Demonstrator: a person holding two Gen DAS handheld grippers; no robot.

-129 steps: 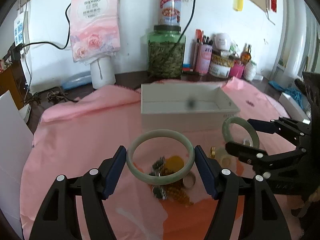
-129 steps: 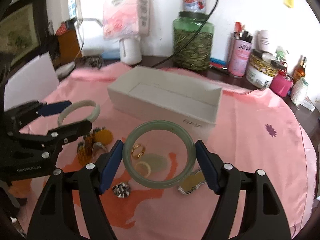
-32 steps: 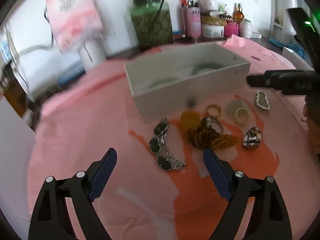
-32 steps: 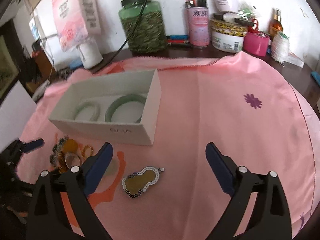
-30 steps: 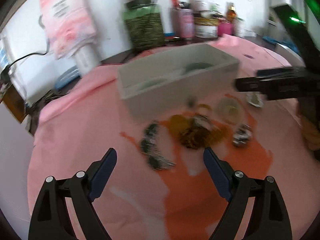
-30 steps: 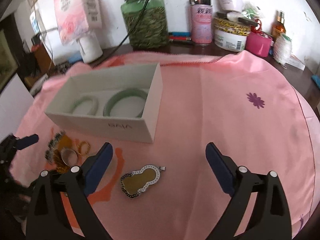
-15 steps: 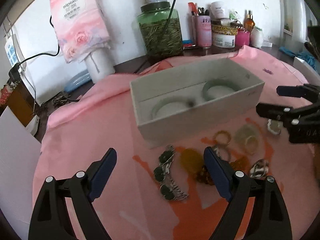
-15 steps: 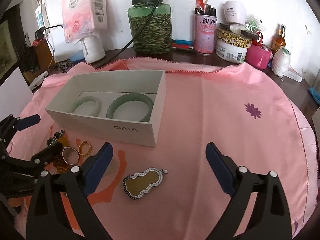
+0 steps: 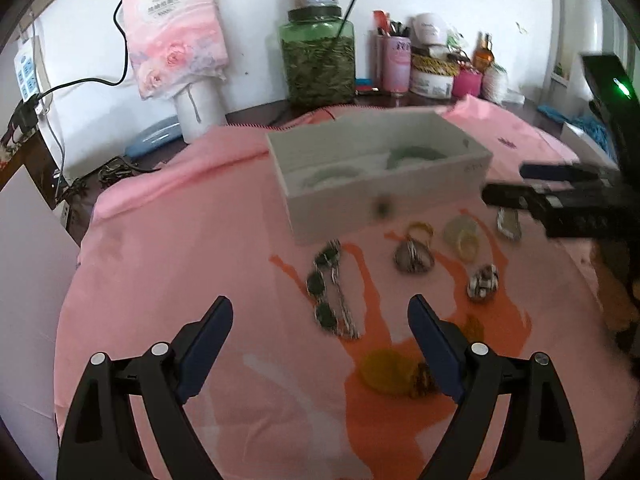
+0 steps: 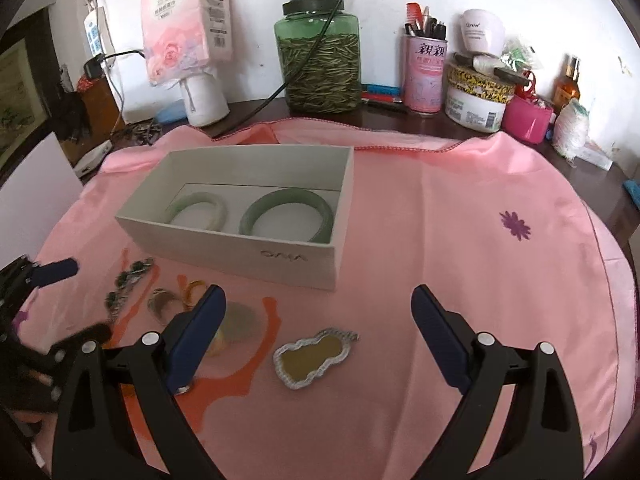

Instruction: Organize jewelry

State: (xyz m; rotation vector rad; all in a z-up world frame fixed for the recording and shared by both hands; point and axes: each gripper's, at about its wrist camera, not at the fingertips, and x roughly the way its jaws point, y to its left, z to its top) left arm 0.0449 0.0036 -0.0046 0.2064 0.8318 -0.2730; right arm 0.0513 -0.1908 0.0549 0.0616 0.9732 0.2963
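Observation:
A white open box [image 10: 296, 258] on the pink cloth holds a pale jade bangle [image 10: 197, 210] and a greener jade bangle [image 10: 286, 216]; the box also shows in the left wrist view [image 9: 384, 200]. Loose jewelry lies in front: a dark-stone bracelet [image 9: 330, 292], a gold ring [image 9: 420, 230], a patterned ring [image 9: 483, 282], an amber piece [image 9: 390, 366] and a gourd-shaped pendant [image 10: 314, 356]. My left gripper [image 9: 320, 340] is open and empty, above the cloth just short of the bracelet. My right gripper [image 10: 316, 332] is open and empty, above the pendant.
Along the wall stand a green jar [image 10: 318, 66] with a can on top, a tissue pack [image 10: 186, 20], a pink pen cup [image 10: 426, 70], tubs and bottles [image 10: 480, 96]. A white board [image 9: 28, 264] stands at the left. Cables run behind the box.
Both bangles, held 4.3 s ago, now lie in the box and both grippers are open. In the last half second the left gripper moved back and right over the loose jewelry; the right dropped nearer the pendant.

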